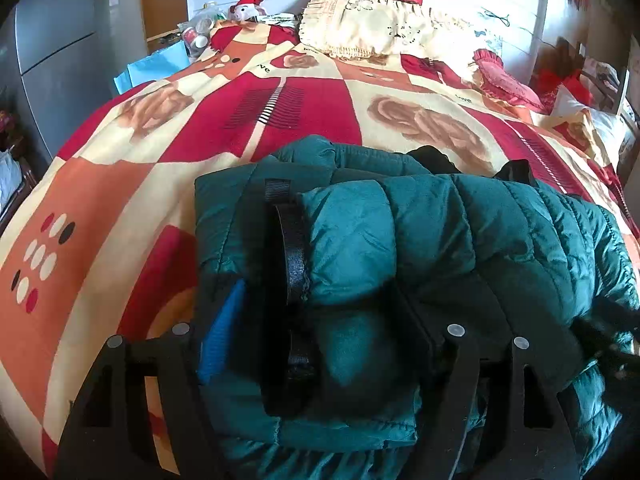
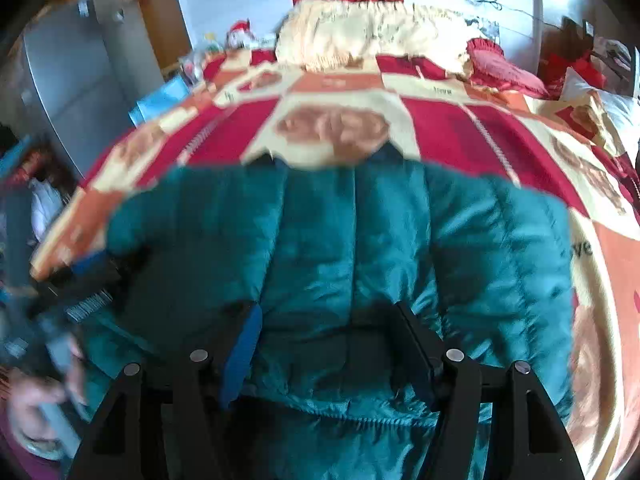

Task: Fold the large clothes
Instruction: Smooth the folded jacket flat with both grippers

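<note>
Garment: I see a dark teal quilted puffer jacket (image 1: 440, 232), folded into a thick bundle, lying at the near edge of a red, cream and orange patterned bedspread (image 1: 120, 208).
Left gripper (image 1: 320, 320): I hold it angled steeply down, jaws fairly wide, straddling a black-trimmed sleeve cuff (image 1: 294, 264) at 12 o'clock; whether the pads press it I cannot tell.
Right gripper (image 2: 332, 340): also tilted downward, jaws parted over jacket padding, picture blurred; grip unclear.
Hand (image 2: 36, 400): at 8 o'clock in the right view.
</note>
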Demonstrator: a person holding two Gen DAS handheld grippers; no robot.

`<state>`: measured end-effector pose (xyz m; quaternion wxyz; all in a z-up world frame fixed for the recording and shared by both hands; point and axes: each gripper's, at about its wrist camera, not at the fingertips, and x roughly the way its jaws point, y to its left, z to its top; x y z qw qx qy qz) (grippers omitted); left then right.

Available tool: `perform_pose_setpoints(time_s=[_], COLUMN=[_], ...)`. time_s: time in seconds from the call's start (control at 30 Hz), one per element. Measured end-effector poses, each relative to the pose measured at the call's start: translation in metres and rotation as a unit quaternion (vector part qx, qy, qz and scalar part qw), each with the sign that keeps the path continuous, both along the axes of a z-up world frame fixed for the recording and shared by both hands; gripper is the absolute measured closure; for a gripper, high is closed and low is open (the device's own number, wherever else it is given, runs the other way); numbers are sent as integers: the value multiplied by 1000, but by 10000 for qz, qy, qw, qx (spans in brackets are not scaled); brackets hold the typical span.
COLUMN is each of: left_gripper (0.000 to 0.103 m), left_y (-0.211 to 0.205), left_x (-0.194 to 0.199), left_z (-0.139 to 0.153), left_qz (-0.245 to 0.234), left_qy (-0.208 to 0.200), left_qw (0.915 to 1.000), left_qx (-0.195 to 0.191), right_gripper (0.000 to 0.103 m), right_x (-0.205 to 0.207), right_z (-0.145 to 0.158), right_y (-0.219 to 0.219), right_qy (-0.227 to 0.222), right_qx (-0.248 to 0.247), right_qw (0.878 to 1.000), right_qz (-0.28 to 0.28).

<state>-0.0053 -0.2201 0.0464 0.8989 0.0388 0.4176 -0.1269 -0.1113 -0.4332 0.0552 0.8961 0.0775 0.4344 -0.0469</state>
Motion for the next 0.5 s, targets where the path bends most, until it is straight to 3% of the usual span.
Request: perform_pose_setpoints(time_s=[0.1,0.27,0.37,0.5], left_gripper=[29,28,27,25], left_y=[0,0,0,1], left_x=[0,0,-1,0], left_z=[0,-1,-1,-2], left_qz=[1,10,13,19], left_qy=[1,-23,-20,-45], left_qw=[10000,10000,10000,10000], left_qx=[3,-29,-31,-55], right_gripper=[38,38,38,38], right_x=[0,-16,-33,-37], right_z=[-10,13,27,18], right_y=[3,-12,-28,-60], right_qy=[33,-119,-353,-138], right_qx=[-86,158,-45,-202], right_qw=[10000,9998,9991,9972], right_qz=[-5,-7,-226,-709])
